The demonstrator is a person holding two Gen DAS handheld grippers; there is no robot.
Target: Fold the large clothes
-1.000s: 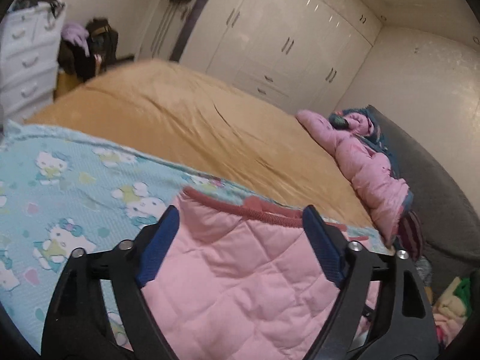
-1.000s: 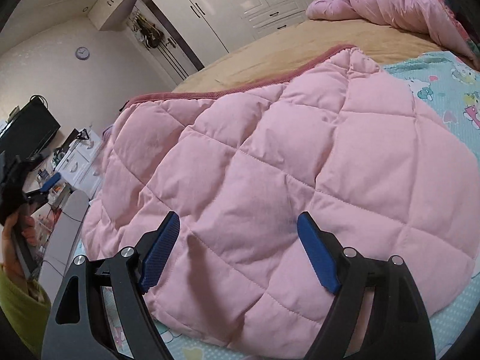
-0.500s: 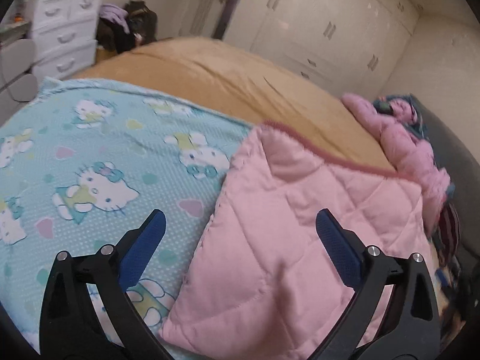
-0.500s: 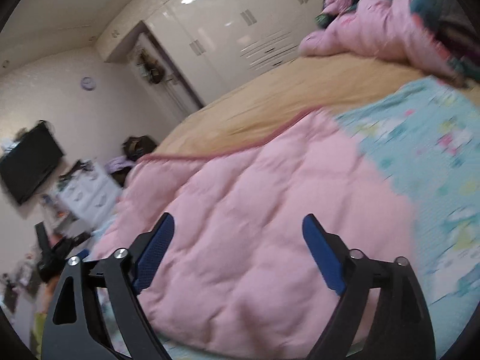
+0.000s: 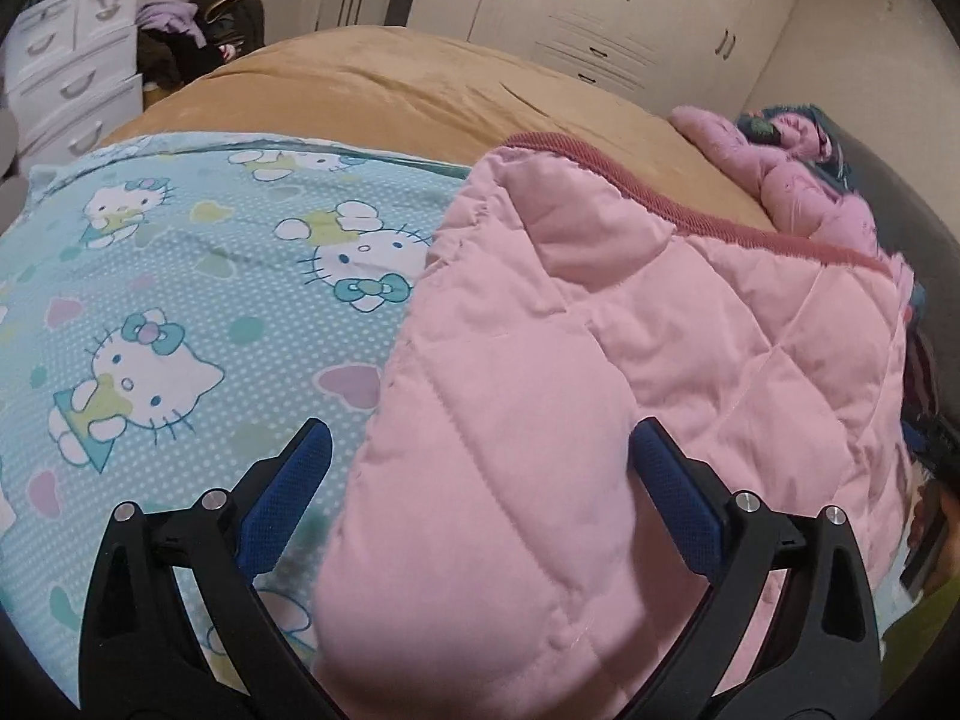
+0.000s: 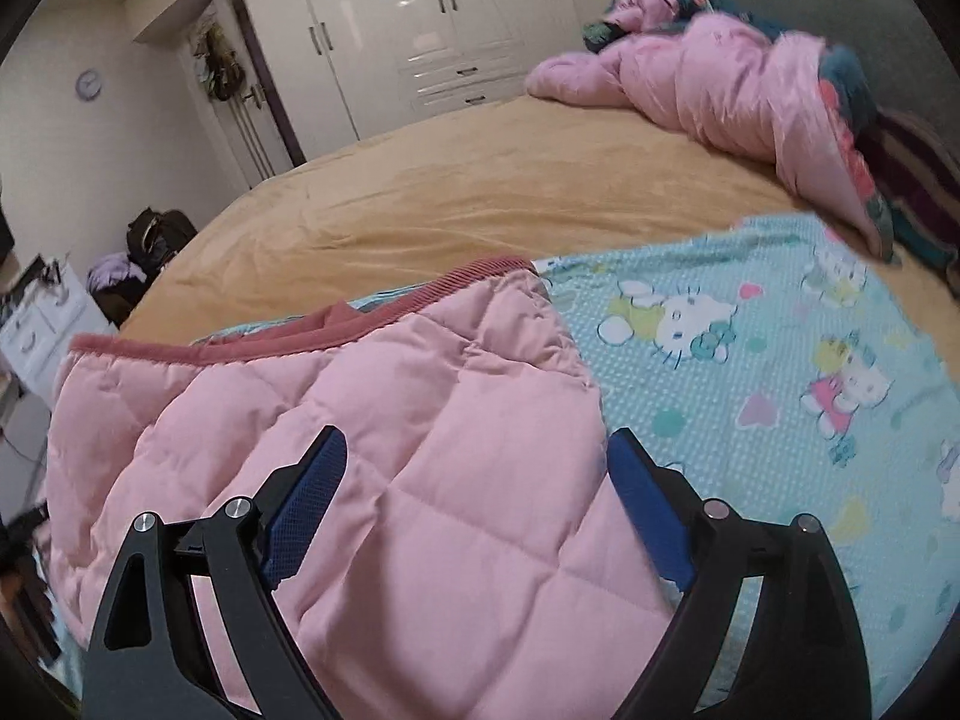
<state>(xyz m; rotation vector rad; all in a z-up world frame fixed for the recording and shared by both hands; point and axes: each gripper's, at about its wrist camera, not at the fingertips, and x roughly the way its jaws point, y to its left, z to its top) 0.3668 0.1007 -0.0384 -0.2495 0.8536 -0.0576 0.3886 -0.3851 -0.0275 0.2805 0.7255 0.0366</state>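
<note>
A pink quilted jacket [image 5: 600, 396] is lying folded on a blue cartoon-print blanket [image 5: 180, 300], which is itself lying over a tan bedspread [image 5: 420, 84]. Left wrist view: the left gripper [image 5: 480, 462] is standing with its jaws wide apart, gripping nothing; the jacket's near left edge is passing between the blue pads [image 5: 282, 498], so that one pad is hanging over the blanket and the other over the quilted fabric, and whether either is touching the cloth cannot be told. The jacket's dark pink ribbed hem [image 5: 690, 210] is running along its far edge, well beyond the fingertips. Right wrist view: the right gripper [image 6: 477, 480] is likewise standing wide and holding nothing, its jaws straddling the jacket's [image 6: 360, 450] right-hand part; the right pad [image 6: 642, 516] is sitting just at the jacket's right edge, where pink is meeting the blanket [image 6: 750, 420], and the left pad is sitting over the quilting. The ribbed hem [image 6: 300, 336] is lying far from the tips, toward the bedspread [image 6: 480, 204]. A second heap of pink clothing [image 6: 720, 78] is resting at the head of the bed, well apart from both grippers. White wardrobes [image 6: 420, 30] are lining the far wall, and a white drawer unit [image 5: 66, 78] is standing beside the bed.
</note>
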